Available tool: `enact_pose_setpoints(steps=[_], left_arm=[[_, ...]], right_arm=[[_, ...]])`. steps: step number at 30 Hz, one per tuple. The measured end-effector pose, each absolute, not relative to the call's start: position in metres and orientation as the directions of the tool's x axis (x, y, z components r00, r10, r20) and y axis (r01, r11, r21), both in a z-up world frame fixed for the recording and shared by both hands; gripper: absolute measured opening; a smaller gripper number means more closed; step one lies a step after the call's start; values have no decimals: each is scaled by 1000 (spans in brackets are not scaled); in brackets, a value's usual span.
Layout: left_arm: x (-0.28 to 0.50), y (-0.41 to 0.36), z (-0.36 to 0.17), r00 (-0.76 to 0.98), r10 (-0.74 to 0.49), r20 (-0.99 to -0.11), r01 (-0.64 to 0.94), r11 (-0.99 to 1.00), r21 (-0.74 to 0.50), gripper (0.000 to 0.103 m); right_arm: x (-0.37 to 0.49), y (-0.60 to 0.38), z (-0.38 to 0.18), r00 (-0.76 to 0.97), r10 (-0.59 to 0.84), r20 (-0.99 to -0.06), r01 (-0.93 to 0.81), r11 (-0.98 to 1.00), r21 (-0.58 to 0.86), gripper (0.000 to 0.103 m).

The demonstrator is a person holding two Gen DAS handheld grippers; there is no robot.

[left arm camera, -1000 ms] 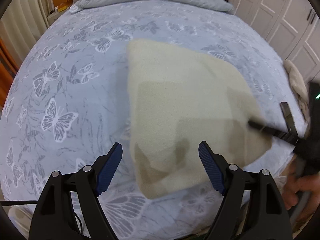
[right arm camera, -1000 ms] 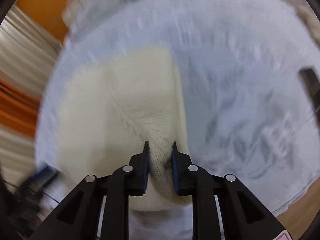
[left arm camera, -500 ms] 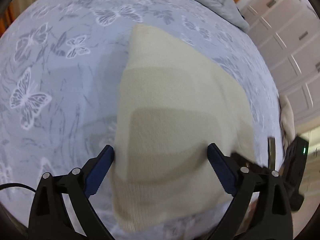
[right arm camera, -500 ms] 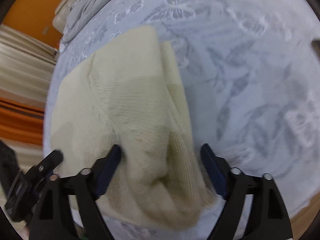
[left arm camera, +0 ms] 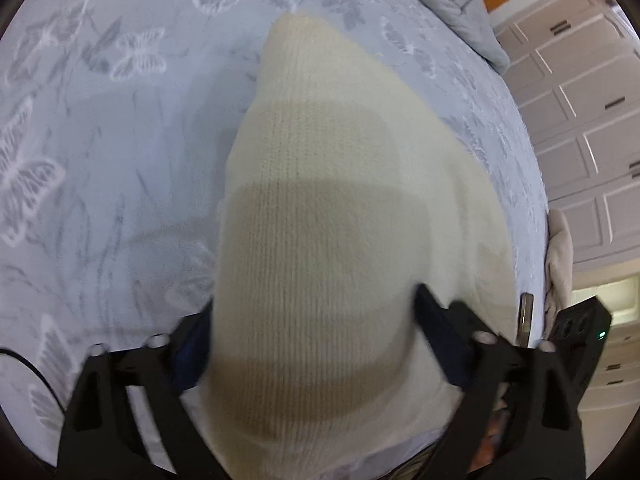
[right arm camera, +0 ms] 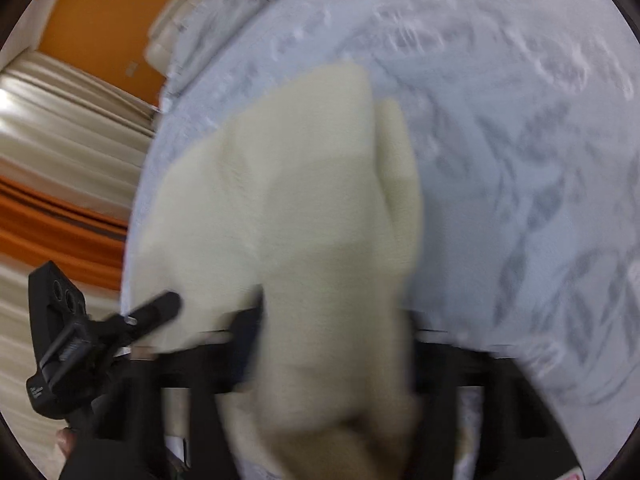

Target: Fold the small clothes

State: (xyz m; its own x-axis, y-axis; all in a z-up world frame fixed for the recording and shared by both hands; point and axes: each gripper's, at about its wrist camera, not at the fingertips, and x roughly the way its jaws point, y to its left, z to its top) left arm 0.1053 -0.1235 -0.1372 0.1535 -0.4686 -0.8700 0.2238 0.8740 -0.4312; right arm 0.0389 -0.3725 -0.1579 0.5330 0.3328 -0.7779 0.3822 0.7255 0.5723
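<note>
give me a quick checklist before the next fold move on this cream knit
1. Left tool open: ok, its fingers stand wide either side of the cream knit.
2. Right tool open: ok, fingers spread with the knit between them, though the view is blurred.
3. Knit lying on the butterfly bedspread: ok at its far end; the near edge is hidden behind the tools.
4. Knit lying flat: not ok, a folded layer bulges along its right side.
5. Either tool gripping fabric: cannot tell, the fingertips are covered by the knit.
6. Tools apart from each other: ok, they do not touch.
</note>
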Motion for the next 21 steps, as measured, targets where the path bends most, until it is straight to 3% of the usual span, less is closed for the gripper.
enact_pose_setpoints(steps=[2, 5, 7, 9, 11, 13, 15, 16, 17, 18, 21], left_arm=[[99, -124, -118, 159, -487, -859, 266, 859, -438, 64], [92, -120, -108, 124, -523, -843, 265, 836, -480, 64], [88, -124, -121, 99, -487, -868, 284, 850, -444, 70], [87, -125, -140, 85, -428, -900, 286, 875, -390, 88], [88, -123, -150, 116, -435, -893, 275, 878, -392, 97], [90, -125, -154, 118, -427, -896, 271, 882, -385, 98], [95, -131, -156, 93, -437, -895, 269, 876, -400, 98], [96, -133, -156, 82, -439, -895, 270, 874, -404, 94], [96, -138, -152, 80, -422, -903, 277, 880, -387, 89], [94, -142, -148, 90, -403, -911, 291, 885, -363, 81], [84, -156, -122, 132, -365, -922, 362, 883, -298, 62]], right_arm=[[32, -373, -140, 579, 332, -744, 355, 719, 597, 34], [21, -370, -126, 586, 316, -746, 360, 723, 589, 37], [14, -374, -141, 535, 315, -784, 426, 701, 572, 55], [15, -377, -163, 475, 324, -818, 501, 665, 554, 69], [24, -377, -168, 475, 340, -812, 494, 661, 565, 76], [34, -374, -176, 462, 357, -812, 484, 666, 568, 87], [38, -372, -177, 467, 349, -813, 480, 672, 564, 79], [40, -370, -175, 474, 351, -808, 464, 680, 568, 63], [40, -371, -172, 485, 356, -799, 451, 681, 577, 56], [39, -373, -167, 499, 347, -794, 443, 685, 578, 41], [37, -371, -151, 532, 343, -774, 429, 679, 596, 34]])
